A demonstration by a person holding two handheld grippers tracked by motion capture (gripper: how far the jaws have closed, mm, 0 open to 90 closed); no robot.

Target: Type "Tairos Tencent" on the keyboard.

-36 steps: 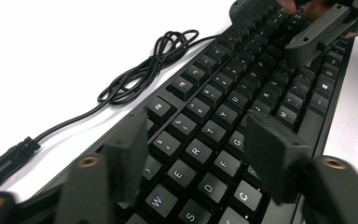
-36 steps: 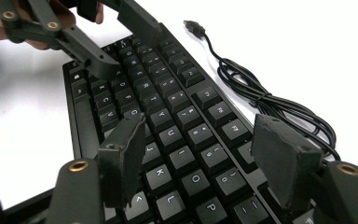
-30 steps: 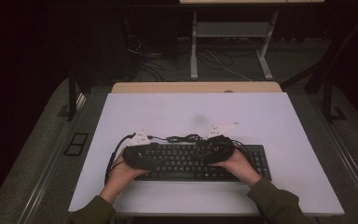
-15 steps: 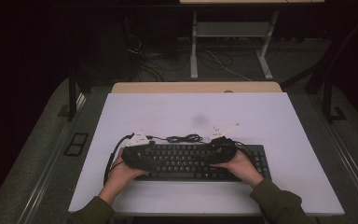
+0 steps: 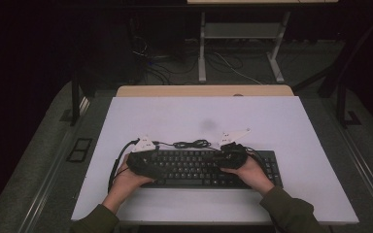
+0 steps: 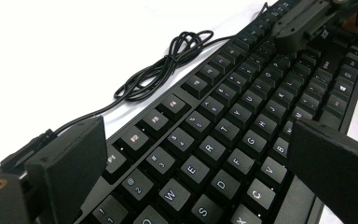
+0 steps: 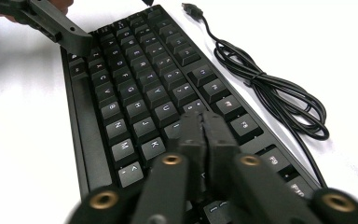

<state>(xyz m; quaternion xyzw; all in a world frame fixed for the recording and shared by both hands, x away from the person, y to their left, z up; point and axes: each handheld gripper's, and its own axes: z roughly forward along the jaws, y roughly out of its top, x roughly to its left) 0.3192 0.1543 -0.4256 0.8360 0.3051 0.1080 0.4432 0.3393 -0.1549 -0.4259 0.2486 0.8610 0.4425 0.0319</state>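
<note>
Black full-size plastic keyboard with white-lettered keys [image 5: 204, 168] lies flat on the white table top [image 5: 272, 126], near the table's front edge, roughly centred; everything below is placed relative to it

Left end of keyboard: left gripper [image 6: 205, 158] hovers low over the letter block, jaws spread wide, one black pad [image 6: 72, 163] over the number row side, the other pad over the bottom row side; keys Q W E R, S D F sit in the gap, nothing pinched. Its jaws have just been opening, no object between them beyond the keys below. In the high view the left gripper [image 5: 143, 162] sits on the keyboard's left end, hand behind it

Behind the keyboard's back edge: its thin black rubber cable [image 5: 189, 144] in a loose bundled loop on the table, USB plug [image 7: 189, 8] free, not connected

Right part of keyboard: right gripper [image 7: 204, 133] has jaws pressed together tip to tip, clamping nothing, tips over the keys around I/O/K; they have just been closing. High view shows it [image 5: 230, 156] over the right of the main key block

Step in hand, my read: key pressing / typing with the gripper tips; right one closed into a single poking point, left one not ready for that

Next move likely calls for lowering the closed right tip straight onto one key, small and vertical, avoiding neighbours; left should stay clear or close up first
</note>
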